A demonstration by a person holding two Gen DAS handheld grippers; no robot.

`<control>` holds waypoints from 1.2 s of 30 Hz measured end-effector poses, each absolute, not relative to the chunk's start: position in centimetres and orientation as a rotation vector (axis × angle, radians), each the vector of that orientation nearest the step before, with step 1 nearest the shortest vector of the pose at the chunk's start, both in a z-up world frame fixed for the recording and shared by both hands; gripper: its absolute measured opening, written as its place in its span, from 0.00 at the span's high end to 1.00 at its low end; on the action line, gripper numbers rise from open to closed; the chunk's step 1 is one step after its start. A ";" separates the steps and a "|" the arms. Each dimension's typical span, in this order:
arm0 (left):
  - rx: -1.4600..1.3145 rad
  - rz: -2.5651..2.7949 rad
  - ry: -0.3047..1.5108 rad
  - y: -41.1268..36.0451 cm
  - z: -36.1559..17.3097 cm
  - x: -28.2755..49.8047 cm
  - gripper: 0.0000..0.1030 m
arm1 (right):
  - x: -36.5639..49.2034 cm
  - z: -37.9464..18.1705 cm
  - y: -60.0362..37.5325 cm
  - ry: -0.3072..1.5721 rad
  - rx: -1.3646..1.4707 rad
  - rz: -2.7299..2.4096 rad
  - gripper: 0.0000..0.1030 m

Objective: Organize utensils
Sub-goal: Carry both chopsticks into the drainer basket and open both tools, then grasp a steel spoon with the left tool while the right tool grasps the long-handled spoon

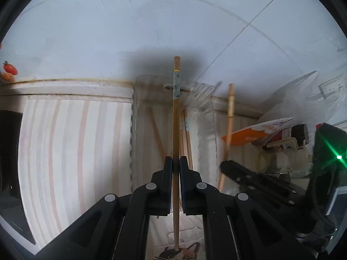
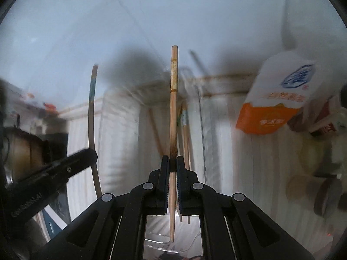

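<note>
Wooden chopstick (image 1: 176,130) pinched upright in left tool (image 1: 176,166); second chopstick (image 2: 173,119) pinched upright in right tool (image 2: 172,166).

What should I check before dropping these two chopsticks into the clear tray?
1. Left gripper shut on its chopstick: ok.
2. Right gripper shut on its chopstick: ok.
3. Both chopsticks line up lengthwise with the tray ahead: ok.
4. Room in the tray beside the chopsticks already there: ok.
5. Grippers apart from each other: ok; the right one shows beside the left, not touching.
6. Height of the chopsticks above the tray floor: cannot tell.
</note>
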State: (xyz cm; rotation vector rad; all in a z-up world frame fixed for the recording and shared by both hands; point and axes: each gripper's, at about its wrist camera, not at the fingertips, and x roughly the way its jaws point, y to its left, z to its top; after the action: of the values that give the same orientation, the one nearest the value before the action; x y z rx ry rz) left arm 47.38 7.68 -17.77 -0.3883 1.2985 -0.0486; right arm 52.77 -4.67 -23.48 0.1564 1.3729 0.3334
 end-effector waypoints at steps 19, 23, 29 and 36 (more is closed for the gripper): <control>-0.209 0.277 0.935 10.5 -11.0 32.2 0.00 | 38.9 -18.3 -13.3 1.126 0.161 0.226 0.42; -0.210 0.336 0.996 11.8 -13.5 27.4 0.00 | 33.6 -21.3 -15.2 1.206 0.207 0.229 0.42; -0.212 0.413 1.175 13.7 -20.0 22.2 0.00 | 27.9 -29.9 -14.5 1.448 0.199 0.245 0.53; -0.252 0.425 1.344 13.9 -26.7 19.9 0.01 | 26.1 -35.4 -13.3 1.560 0.104 0.210 0.58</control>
State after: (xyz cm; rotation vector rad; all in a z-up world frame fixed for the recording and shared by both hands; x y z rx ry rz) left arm 19.89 13.85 -26.66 -0.2518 1.3438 0.4247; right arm 26.07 -13.27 -35.38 0.1035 1.5601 0.2100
